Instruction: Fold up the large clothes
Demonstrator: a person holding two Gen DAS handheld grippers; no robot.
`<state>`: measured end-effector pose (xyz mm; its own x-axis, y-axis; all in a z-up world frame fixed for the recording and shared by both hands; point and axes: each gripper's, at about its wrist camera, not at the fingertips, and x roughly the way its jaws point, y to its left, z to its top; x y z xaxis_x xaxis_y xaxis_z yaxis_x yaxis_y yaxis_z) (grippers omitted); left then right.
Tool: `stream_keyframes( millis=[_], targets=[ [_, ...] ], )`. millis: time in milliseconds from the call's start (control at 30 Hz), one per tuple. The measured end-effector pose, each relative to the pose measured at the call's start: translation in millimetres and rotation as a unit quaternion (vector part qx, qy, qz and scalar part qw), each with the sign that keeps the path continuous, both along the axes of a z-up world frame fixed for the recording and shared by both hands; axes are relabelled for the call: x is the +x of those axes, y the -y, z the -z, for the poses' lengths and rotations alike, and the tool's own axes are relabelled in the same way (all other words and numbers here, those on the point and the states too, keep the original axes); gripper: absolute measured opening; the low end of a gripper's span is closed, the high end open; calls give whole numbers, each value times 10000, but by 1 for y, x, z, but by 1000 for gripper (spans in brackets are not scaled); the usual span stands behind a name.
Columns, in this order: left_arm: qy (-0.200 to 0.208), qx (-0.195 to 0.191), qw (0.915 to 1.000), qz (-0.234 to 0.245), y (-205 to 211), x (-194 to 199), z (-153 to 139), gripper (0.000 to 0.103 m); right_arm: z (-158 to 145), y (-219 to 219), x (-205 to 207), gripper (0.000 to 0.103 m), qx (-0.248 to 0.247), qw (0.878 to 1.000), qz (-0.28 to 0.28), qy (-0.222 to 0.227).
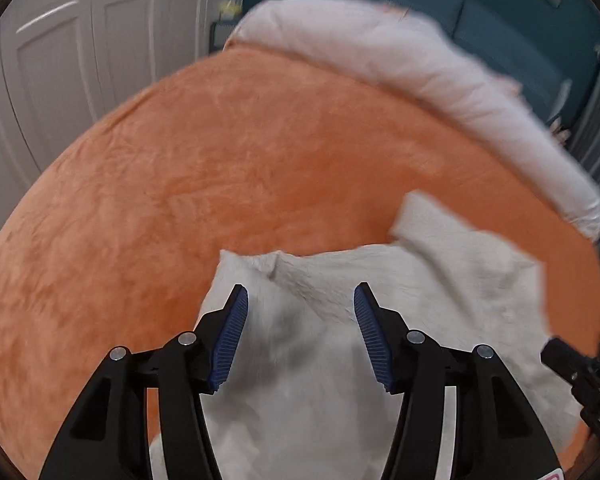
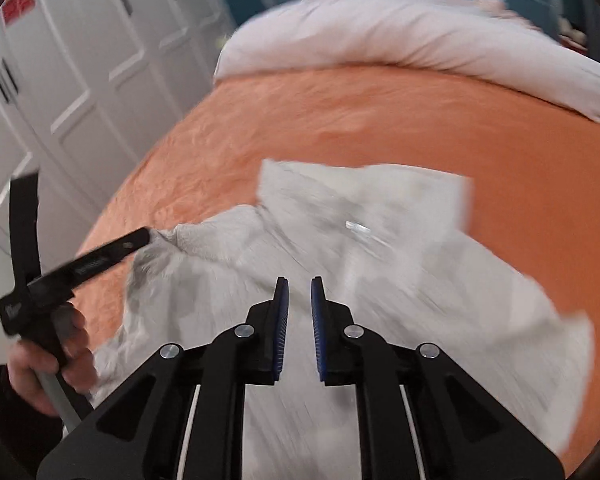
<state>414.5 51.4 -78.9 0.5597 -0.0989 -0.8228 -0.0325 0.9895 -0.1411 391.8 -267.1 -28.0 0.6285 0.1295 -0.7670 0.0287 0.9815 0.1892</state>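
A large white garment (image 1: 320,320) lies spread on an orange bed cover (image 1: 180,180). It also shows in the right wrist view (image 2: 360,248), blurred by motion. My left gripper (image 1: 300,300) is open and hovers over the garment's far left edge, with nothing between the fingers. In the right wrist view the left gripper (image 2: 140,236) shows from the side at the garment's left corner. My right gripper (image 2: 299,292) hangs over the garment's middle, jaws narrowly apart with only a small gap and nothing held. Its body shows at the right edge of the left wrist view (image 1: 580,376).
A white rolled duvet (image 1: 420,80) lies along the far end of the bed, also in the right wrist view (image 2: 380,28). White wardrobe doors (image 2: 80,60) stand left of the bed. A teal wall (image 1: 460,12) is behind.
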Motion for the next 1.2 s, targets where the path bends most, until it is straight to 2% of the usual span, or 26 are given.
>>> stream_keyframes(
  millis=[100, 167, 233, 267, 367, 467, 533, 567, 600, 633, 667, 700, 733, 800, 867, 900, 933, 967, 1000, 1033, 1067, 1133, 1167, 1200],
  targets=[
    [-203, 408, 9989, -138, 1, 19, 33, 54, 23, -23, 49, 11, -81, 9993, -242, -270],
    [-120, 608, 9980, -158, -5, 18, 50, 59, 37, -34, 72, 11, -223, 9980, -476, -338],
    [-1, 617, 9978, -223, -11, 16, 59, 62, 49, -28, 90, 8, -537, 9970, -431, -367],
    [75, 512, 9983, -265, -15, 15, 65, 64, 53, -17, 97, 0, -743, 9965, -137, -368],
    [253, 500, 9980, -298, -16, 12, 69, 65, 56, 41, 96, 0, 469, 9972, 571, -143],
    [298, 655, 9970, -286, -12, 13, 71, 66, 38, 43, 72, 0, 399, 9963, 700, 302],
    [272, 557, 9977, -272, -16, 15, 66, 66, 14, 58, 38, 2, 766, 9895, 814, 918],
    [246, 408, 9986, -241, -20, 15, 61, 66, 7, 69, 25, 10, 906, 9856, 945, 1071],
    [232, 242, 9992, -218, -24, 14, 54, 66, 0, 86, 10, 26, 1033, 9804, 1170, 1205],
    [232, 88, 9994, -236, -27, 14, 48, 66, -4, 106, -4, 36, 1129, 9744, 1440, 1304],
    [257, -258, 9990, -262, -32, 14, 36, 66, -4, 121, -11, 46, 1186, 9706, 1618, 1328],
    [285, -644, 9972, -256, -33, 18, 26, 67, -2, 141, -17, 48, 1226, 9668, 1837, 1284],
    [273, -874, 9955, -234, -32, 23, 20, 67, 4, 158, -18, 49, 1275, 9641, 2021, 1159],
    [73, -1599, 9871, -56, -20, 46, 6, 75, 18, 181, -12, 52, 1505, 9572, 2289, 933],
    [-336, -2195, 9745, 331, 5, 77, 5, 76, 33, 197, -3, 56, 1932, 9501, 2346, 706],
    [-576, -2307, 9698, 543, 21, 93, 10, 76, 41, 201, 4, 56, 2114, 9487, 2282, 562],
    [-840, -2195, 9694, 703, 40, 110, 18, 76, 48, 200, 11, 56, 2218, 9489, 2205, 429],
    [-952, -2105, 9699, 774, 50, 118, 24, 76, 56, 195, 22, 48, 2288, 9527, 1981, 286],
    [-1082, -1951, 9709, 866, 63, 128, 32, 70, 58, 189, 30, 16, 2269, 9579, 1743, 237],
    [-1119, -1824, 9719, 983, 78, 136, 38, 61, 56, 178, 35, 11, 2080, 9651, 1561, 306],
    [-1052, -1855, 9707, 1106, 86, 139, 39, 42, 51, 168, 36, 8, 1901, 9698, 1448, 494],
    [-782, -1571, 9771, 1203, 104, 143, 36, 42, 41, 152, 42, 8, 1542, 9778, 1177, 796],
    [-673, -1292, 9817, 1227, 116, 146, 39, 42, 45, 145, 50, 8, 1331, 9811, 1128, 842],
    [-659, -1106, 9843, 1206, 123, 148, 44, 44, 54, 143, 59, 9, 1132, 9841, 1173, 701]
  ],
)
